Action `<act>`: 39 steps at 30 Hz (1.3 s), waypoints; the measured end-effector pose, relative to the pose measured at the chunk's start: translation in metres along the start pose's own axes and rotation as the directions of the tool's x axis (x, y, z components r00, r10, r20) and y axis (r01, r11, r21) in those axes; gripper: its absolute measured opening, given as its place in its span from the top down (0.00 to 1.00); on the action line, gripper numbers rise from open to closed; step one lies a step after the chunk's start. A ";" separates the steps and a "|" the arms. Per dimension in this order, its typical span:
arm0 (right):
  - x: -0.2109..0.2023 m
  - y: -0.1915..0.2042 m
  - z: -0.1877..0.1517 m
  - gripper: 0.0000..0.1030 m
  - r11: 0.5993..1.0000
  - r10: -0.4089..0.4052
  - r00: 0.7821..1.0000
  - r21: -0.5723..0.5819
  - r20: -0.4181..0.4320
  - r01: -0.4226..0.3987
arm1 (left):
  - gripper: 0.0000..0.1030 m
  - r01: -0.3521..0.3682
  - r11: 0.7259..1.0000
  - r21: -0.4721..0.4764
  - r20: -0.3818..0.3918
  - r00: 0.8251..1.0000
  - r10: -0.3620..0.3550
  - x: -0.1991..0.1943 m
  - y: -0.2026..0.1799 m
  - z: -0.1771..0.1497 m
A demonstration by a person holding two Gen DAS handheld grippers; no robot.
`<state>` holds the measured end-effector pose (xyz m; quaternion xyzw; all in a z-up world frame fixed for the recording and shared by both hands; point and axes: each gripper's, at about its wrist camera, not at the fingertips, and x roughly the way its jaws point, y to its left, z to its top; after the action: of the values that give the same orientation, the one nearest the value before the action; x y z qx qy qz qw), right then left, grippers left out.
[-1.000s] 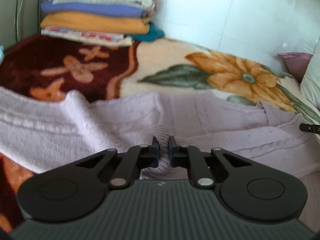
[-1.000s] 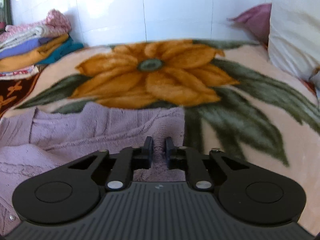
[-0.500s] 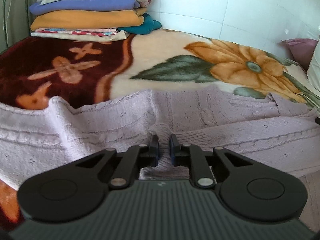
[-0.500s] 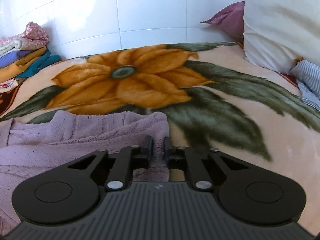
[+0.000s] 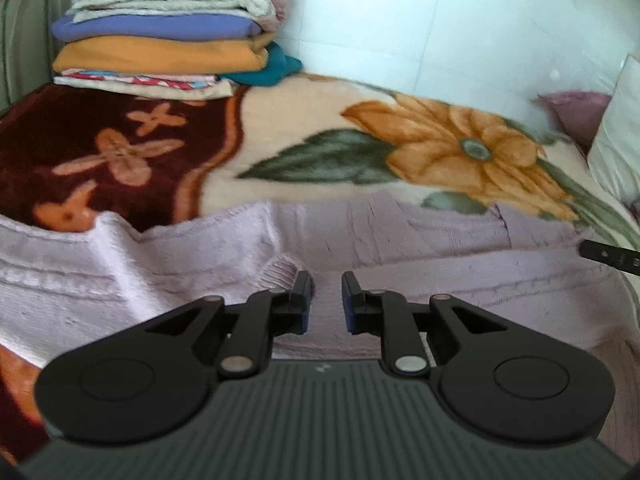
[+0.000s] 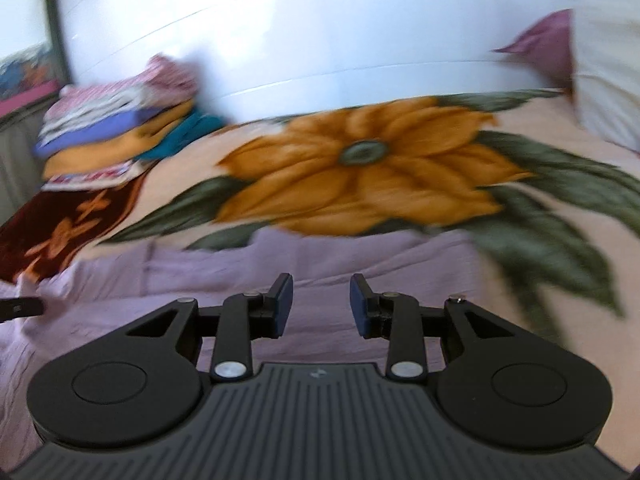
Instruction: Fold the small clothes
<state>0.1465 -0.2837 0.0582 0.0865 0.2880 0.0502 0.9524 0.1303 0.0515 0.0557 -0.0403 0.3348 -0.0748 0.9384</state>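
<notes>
A lilac knitted sweater (image 5: 400, 248) lies spread across the flowered blanket, folded over on itself. My left gripper (image 5: 325, 294) is open just above it, with a ribbed cuff (image 5: 282, 272) beside its left finger. My right gripper (image 6: 321, 300) is open over the sweater's right part (image 6: 320, 264), holding nothing. The tip of the right gripper (image 5: 608, 258) shows at the right edge of the left wrist view. The tip of the left gripper (image 6: 20, 307) shows at the left edge of the right wrist view.
A stack of folded clothes (image 5: 168, 44) sits at the far left corner by the tiled wall; it also shows in the right wrist view (image 6: 116, 128). A white pillow (image 5: 618, 136) and a purple pillow (image 5: 576, 112) lie at the right. The flowered blanket (image 5: 452, 148) covers the bed.
Both grippers have opened and let go of the sweater fabric they were pinching. Both have drawn back and up a little; the right wrist view is blurred by motion.
</notes>
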 end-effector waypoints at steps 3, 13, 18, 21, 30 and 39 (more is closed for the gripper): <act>0.016 0.029 -0.009 0.63 0.998 0.026 0.999 -0.049 -0.028 -0.027 | 0.81 -0.025 0.999 0.024 -0.029 0.999 0.025 0.009 -0.002 -0.007; 0.027 0.051 -0.018 0.62 0.997 -0.011 0.998 -0.079 -0.067 0.005 | 0.81 -0.044 0.999 0.030 -0.054 0.997 0.046 0.009 0.002 -0.012; -0.016 0.030 -0.016 0.62 0.997 0.002 0.997 -0.070 -0.073 -0.008 | 0.81 -0.012 0.999 -0.033 -0.065 0.998 0.010 -0.002 0.008 -0.010; -0.042 0.016 -0.022 0.61 0.999 -0.005 0.997 -0.044 -0.078 0.002 | 0.81 -0.009 0.998 -0.059 -0.061 0.998 0.006 -0.012 0.009 -0.011; -0.107 -0.001 -0.040 0.50 0.998 0.014 0.996 0.061 -0.090 -0.009 | 0.81 -0.047 0.993 -0.106 -0.084 0.996 0.038 -0.047 0.020 -0.017; -0.157 0.025 -0.060 0.37 0.995 0.055 0.993 0.083 -0.107 -0.046 | 0.81 -0.115 0.983 -0.140 -0.106 0.989 0.101 -0.081 0.050 -0.036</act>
<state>-0.0179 -0.2738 0.0985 0.1293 0.3392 0.0671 0.9294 0.0509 0.1136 0.0722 -0.0866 0.3871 -0.0009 0.9180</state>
